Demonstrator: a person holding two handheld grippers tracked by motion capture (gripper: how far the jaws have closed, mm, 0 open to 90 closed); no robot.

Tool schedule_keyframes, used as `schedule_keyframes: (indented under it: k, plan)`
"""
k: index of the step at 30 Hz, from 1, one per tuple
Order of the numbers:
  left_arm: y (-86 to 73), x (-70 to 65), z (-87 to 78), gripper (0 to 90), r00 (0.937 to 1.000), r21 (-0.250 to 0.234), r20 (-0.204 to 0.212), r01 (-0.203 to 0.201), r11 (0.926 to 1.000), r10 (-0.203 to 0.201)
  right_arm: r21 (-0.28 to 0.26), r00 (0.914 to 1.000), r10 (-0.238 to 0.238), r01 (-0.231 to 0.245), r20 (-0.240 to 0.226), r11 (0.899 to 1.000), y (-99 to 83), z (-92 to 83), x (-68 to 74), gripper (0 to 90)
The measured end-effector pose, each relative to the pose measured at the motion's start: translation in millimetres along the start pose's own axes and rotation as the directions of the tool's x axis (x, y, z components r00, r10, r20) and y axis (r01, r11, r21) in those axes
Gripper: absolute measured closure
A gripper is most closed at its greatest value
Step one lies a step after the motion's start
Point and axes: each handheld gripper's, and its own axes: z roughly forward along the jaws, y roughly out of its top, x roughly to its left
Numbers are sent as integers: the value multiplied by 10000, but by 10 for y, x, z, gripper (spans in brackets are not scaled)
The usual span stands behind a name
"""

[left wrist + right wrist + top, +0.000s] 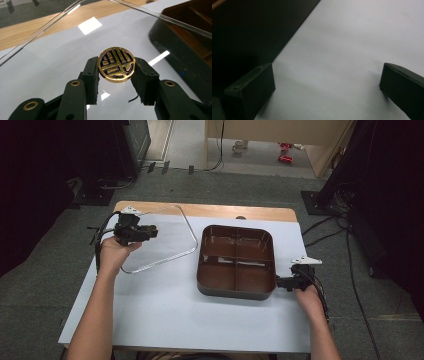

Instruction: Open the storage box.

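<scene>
Overhead, we see a person's two forearms reaching onto a pale grey table (165,320) with a wooden strip along its far edge, each hand working a black two-jaw gripper. Our left gripper (150,231) is near the table's far left corner, its jaws closed on a round gold knob with a dark embossed emblem (116,64); one pad presses each side of the disc. That knob is fixed on a clear, rounded-square plastic lid with a thin shiny rim (165,237), which lies to the left of the tray. In the high view the lid sits turned like a diamond, one corner pointing at the person, another toward the far edge; being almost square, it has no clear long axis. Whether it rests flat or hangs just above the surface we cannot tell. The knob's face tips up toward the left gripper view's camera. Right of centre sits a brown, rounded-square plastic tray with four compartments (236,292), squared to the table edges. Our right gripper (278,282) is at the tray's near right corner, pointing at it, its jaws set wide apart over bare table, holding nothing.
</scene>
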Motion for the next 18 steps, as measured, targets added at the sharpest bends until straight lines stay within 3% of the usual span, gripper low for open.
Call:
schedule_keyframes:
  k: [8, 11, 14, 18]
  plan:
    - [-181, 229, 152, 588, 9960, 154, -330, 839, 9964, -834, 3, 10000, -7, 7, 0, 10000, 0, 0, 0, 0]
    - [-214, 251, 195, 588, 9950, 253, -467, 891, 9957, -878, 2, 10000, -4, 4, 0, 10000, 0, 0, 0, 0]
    - [-288, 288, 283, 588, 9928, 549, -997, 719, 9959, -662, 1, 10000, -4, 4, 2, 10000, 0, 0, 0, 0]
    - [-361, 344, 372, 587, 9908, 892, -1046, 952, 9915, -857, 2, 10000, -3, 3, 1, 10000, 0, 0, 0, 0]
